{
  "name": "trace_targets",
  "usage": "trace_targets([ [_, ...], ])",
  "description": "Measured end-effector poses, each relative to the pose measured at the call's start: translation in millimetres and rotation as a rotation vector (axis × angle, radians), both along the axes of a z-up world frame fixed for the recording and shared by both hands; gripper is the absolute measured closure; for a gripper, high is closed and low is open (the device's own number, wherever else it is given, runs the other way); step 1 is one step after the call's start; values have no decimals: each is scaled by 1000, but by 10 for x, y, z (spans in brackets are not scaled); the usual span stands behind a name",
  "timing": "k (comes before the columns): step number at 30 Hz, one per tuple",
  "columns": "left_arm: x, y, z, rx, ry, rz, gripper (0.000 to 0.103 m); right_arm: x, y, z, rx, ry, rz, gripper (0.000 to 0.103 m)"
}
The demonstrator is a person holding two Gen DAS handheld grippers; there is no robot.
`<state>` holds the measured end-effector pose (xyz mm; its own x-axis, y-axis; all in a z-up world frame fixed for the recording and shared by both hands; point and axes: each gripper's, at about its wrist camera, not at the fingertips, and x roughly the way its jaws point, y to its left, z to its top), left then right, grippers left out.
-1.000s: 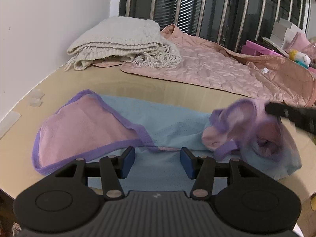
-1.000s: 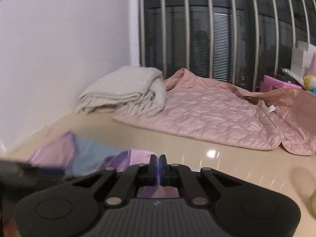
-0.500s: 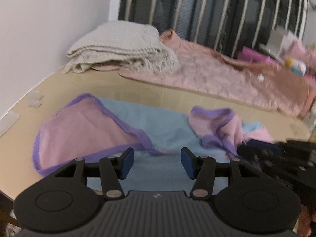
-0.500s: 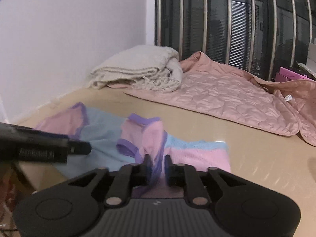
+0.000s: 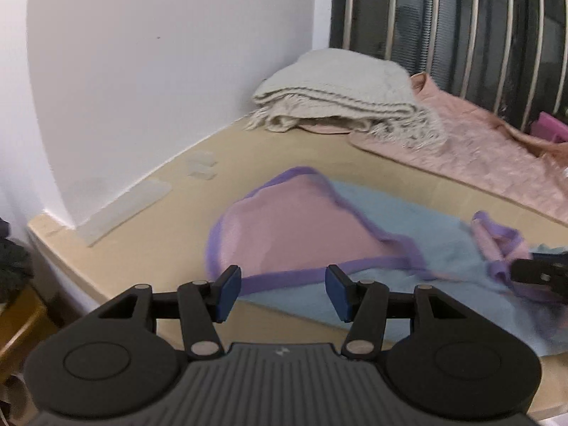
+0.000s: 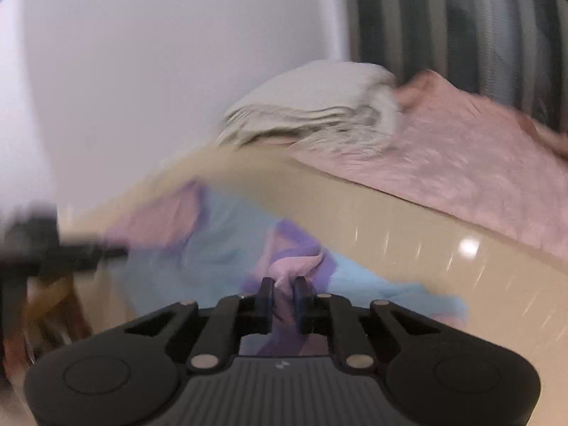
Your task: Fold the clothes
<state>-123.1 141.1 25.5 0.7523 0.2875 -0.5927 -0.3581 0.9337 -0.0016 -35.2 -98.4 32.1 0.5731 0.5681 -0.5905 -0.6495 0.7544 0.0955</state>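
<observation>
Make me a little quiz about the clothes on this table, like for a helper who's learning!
1. True or false: the left gripper is clamped on the blue-and-pink mesh garment.
2. What touches the folded cream knitted blanket?
A. pink quilted cover
B. red book
C. black shoe
3. What colour is the garment's edge trim?

Key: 1 false, its jaws stand open and empty; 2 A; 3 purple.

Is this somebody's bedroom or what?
Probably a room at home, maybe a bedroom: a folded cream blanket and a pink quilt lie by a barred window, beside clothing being folded.
</observation>
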Motion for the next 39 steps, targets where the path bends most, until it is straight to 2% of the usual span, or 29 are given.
trace_targets([
  [1,-5,2,-3,15,-5,19,47,-55,48,77,-36,-33,23,91],
  [2,-11,3,-6,29,-11,38,44,-110,95,154,-73,-65,47,85],
  [3,-15,9,-11,45,-14,57,39,-73,114,285,-52,-76,75,77],
  [4,-17,20,-20,63,-13,76,37,-29,131,421,-28,-86,103,58],
  [5,-10,37,-32,75,-6,93,37,87,218,527,-24,-98,133,49],
  [7,34,131,-59,42,11,107,37,370,463,692,-42,-113,197,50],
  [9,39,209,-61,-4,7,117,40,692,851,680,-89,-78,261,50],
  [12,20,234,-49,-23,-1,112,57,1143,1462,537,-156,19,365,57],
  [14,20,232,-44,-32,-7,110,66,1345,1826,380,-207,80,406,67],
  [16,33,249,-49,-44,-15,112,81,1438,2046,242,-243,105,426,69],
  [17,46,264,-51,-52,-18,112,93,1450,2112,175,-257,117,427,70],
  [18,67,281,-50,-62,-20,106,98,1458,2149,123,-265,131,419,70],
  [21,144,324,-41,-99,-28,71,100,1449,2146,30,-255,133,393,99],
  [22,188,335,-24,-113,-37,50,100,1452,2101,31,-245,140,371,101],
  [26,384,292,104,-146,-82,-58,101,1464,1705,192,-177,24,131,102],
  [30,698,-64,392,-126,-156,-237,100,1554,869,487,-87,-13,-123,102],
  [33,1112,-375,570,-144,-181,-384,100,1649,182,674,-39,-33,-320,102],
  [35,1407,-605,645,-123,-179,-453,100,1697,-227,768,-9,-40,-438,102],
  [39,2035,-935,710,-137,-163,-514,100,1825,-678,942,-26,-75,-591,102],
])
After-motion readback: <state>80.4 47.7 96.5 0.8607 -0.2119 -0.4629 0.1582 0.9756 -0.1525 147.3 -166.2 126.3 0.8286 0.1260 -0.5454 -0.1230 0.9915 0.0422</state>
